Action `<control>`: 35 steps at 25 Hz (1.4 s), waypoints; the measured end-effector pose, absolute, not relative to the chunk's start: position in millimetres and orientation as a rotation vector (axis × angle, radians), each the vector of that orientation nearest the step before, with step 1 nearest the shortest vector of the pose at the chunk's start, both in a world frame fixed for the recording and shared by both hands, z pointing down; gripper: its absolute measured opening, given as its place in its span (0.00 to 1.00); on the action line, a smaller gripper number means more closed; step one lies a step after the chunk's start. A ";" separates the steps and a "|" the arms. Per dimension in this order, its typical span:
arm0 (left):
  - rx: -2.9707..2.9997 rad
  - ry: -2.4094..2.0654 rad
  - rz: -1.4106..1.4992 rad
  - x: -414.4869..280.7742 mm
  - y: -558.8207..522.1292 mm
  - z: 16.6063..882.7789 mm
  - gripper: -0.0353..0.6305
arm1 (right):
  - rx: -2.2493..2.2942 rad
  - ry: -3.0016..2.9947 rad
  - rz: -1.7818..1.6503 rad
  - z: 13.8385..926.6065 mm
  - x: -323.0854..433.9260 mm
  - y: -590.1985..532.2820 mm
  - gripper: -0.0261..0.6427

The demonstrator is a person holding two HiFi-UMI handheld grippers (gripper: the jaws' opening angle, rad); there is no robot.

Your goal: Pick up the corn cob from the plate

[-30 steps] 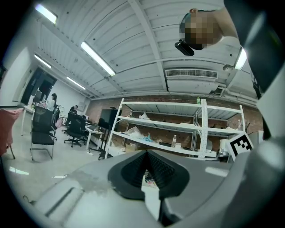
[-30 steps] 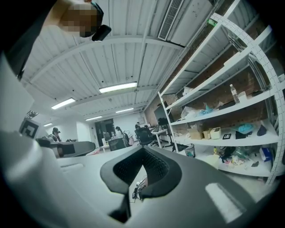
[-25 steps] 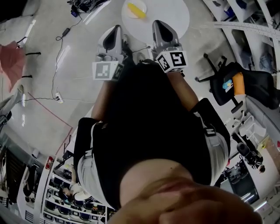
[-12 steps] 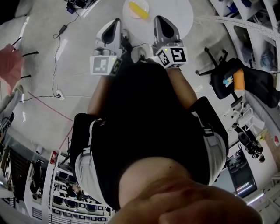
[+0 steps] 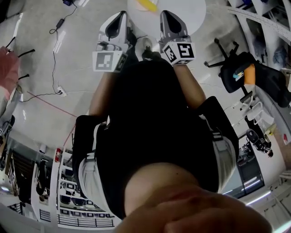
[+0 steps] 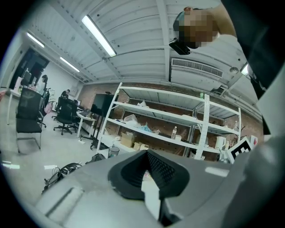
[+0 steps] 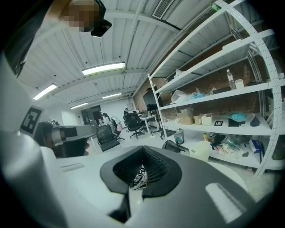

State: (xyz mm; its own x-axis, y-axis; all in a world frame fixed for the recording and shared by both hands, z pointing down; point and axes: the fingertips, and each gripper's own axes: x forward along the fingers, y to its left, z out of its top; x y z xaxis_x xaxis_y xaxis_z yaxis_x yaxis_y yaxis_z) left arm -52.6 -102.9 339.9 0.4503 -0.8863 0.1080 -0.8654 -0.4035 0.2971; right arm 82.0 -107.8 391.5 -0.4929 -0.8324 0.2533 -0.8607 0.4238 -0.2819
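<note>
Since a second earlier, the round table (image 5: 184, 11) had slid up the head view. The corn cob (image 5: 147, 4), then lying whole below the top edge, was now cut by that edge at top centre. Both grippers had also risen in the frame, and their marker cubes sat higher against the person's dark torso.

The cob lay on the table just above the gap between the two gripper tips, touching neither. The left gripper (image 5: 121, 15) and the right gripper (image 5: 164, 14) pointed up the frame side by side, near each other but apart.

Only the head view showed the cob and the table. The gripper views looked out across the room instead. The left gripper (image 6: 149, 174) had its black pads pressed together with nothing between them. Beyond it stood a white shelf rack (image 6: 178, 120), with office chairs (image 6: 67, 116) at the left of the frame. The right gripper (image 7: 141, 173) had its pads together too, bar a thin slit. Its view caught the left gripper at the left of the frame and a second rack (image 7: 213, 102) at the right.

Counted in the head view: two grippers, two marker cubes, one cob, one table and one black chair (image 5: 238, 75) at the right.
</note>
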 end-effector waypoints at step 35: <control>2.310 -1.561 -0.042 -46.9 -166.4 420.5 0.06 | 1.532 -2.441 0.687 483.6 78.7 -141.4 0.09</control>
State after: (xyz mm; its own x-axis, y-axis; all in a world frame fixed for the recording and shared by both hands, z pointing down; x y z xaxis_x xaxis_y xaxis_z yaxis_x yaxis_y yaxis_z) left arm -46.9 -166.4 420.5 0.3922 -0.9041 0.1696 -0.8938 -0.3310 0.3026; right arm 78.7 -141.4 483.6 -0.4538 -0.8039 0.3845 -0.8865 0.3632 -0.2868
